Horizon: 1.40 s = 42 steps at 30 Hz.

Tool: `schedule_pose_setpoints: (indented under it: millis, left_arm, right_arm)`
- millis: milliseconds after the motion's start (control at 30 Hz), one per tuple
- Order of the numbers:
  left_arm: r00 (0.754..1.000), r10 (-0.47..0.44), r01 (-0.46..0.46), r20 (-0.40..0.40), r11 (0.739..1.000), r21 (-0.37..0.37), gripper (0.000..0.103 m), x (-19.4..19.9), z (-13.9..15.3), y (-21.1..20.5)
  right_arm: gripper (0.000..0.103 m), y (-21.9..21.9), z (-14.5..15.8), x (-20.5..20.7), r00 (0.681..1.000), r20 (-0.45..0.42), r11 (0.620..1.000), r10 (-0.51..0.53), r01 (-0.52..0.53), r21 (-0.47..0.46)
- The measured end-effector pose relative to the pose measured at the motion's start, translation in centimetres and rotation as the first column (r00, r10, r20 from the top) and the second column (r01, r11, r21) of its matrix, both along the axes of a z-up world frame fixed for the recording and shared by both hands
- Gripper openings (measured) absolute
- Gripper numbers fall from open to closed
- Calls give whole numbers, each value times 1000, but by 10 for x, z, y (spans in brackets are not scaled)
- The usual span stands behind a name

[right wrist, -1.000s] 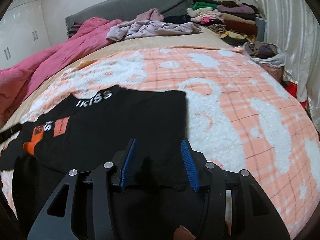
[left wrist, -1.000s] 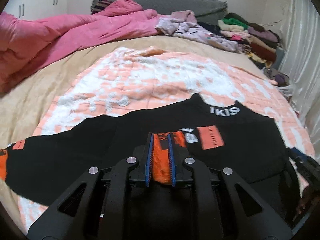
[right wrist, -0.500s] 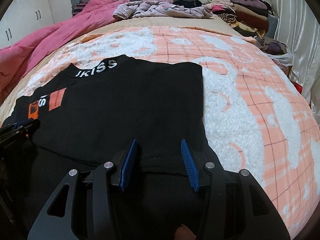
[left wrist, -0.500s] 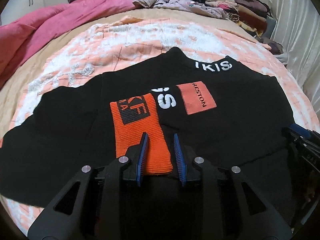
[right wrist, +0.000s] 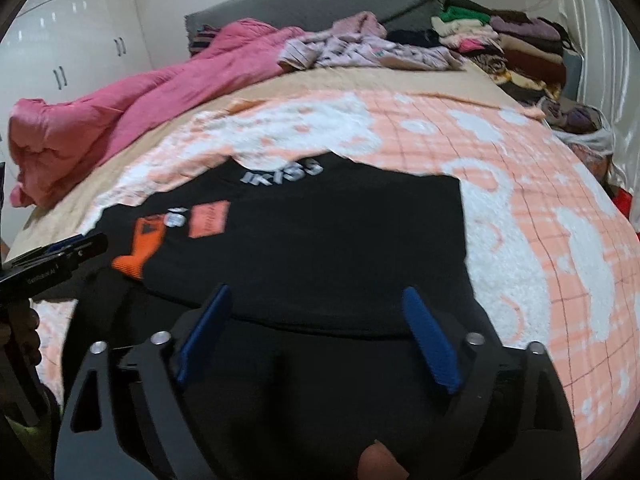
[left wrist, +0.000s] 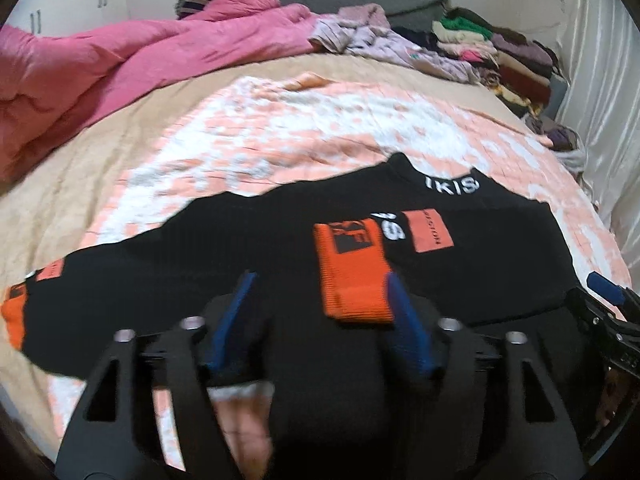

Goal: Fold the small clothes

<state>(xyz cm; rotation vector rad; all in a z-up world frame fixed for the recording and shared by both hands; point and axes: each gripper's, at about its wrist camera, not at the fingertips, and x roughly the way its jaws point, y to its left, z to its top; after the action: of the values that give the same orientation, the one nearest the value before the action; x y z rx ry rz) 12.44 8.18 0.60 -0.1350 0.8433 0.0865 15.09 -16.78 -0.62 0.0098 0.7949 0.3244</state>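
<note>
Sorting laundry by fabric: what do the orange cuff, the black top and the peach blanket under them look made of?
Orange cuff: rib knit, matte; fine parallel ridges show. Black top: probably a soft matte knit or jersey with printed letters; the weave is too blurred to tell. Peach blanket: plush fleece by its fuzzy, tufted white patches.

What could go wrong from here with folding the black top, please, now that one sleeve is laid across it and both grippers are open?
The orange cuff lies loose on the black top, right beside the open left gripper; a sideways move might drag it and undo the fold. The other sleeve is spread out toward the edge of the blanket, so it may slide or bunch when pulled in. The open right gripper straddles a layered hem and might catch only one layer.
</note>
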Motion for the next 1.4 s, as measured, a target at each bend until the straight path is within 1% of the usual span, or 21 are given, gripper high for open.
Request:
schedule_pose_setpoints:
  millis: [33,67,133,167,200,467,667,833,1167,1333,1400]
  left_arm:
    - [1000,11,-11,5,1000,3,72,-4,3,3]
    - [1000,20,-20,11,1000,8,75,-8,5,7]
    - [999,37,-37,20,999,12,79,-15,10,15]
    - [999,45,-45,25,999,13,86,-19,12,18]
    - [998,56,-57,30,998,17,87,-22,15,23]
    - [989,140,-141,40,989,33,87,-44,23,59]
    - [971,236,-238,33,970,49,87,-58,21,98]
    - [940,341,-342,14,939,37,87,-70,17,137]
    - [883,469,-469,-1,883,35,87,-86,10,190]
    - [847,531,-531,-12,847,38,87,-94,3,219]
    - [827,562,-561,-16,827,40,87,-99,-2,233]
  right_arm:
    - [92,5,4,-2,1000,8,1000,11,-11,7]
    - [96,9,7,-3,1000,15,1000,19,-19,12]
    - [97,18,12,-6,999,29,999,31,-31,15]
    - [97,23,15,-7,999,35,999,40,-41,16]
    - [97,26,17,-8,998,39,999,45,-46,16]
    - [99,69,30,-13,990,62,992,124,-126,17]
    - [99,102,34,-16,978,67,980,195,-197,14]
    - [99,131,33,-17,967,63,968,248,-249,6]
    - [99,174,33,-16,946,61,947,319,-320,5]
    - [99,191,31,-17,937,56,938,346,-346,-1]
    - [99,195,31,-17,934,56,935,353,-353,-4]
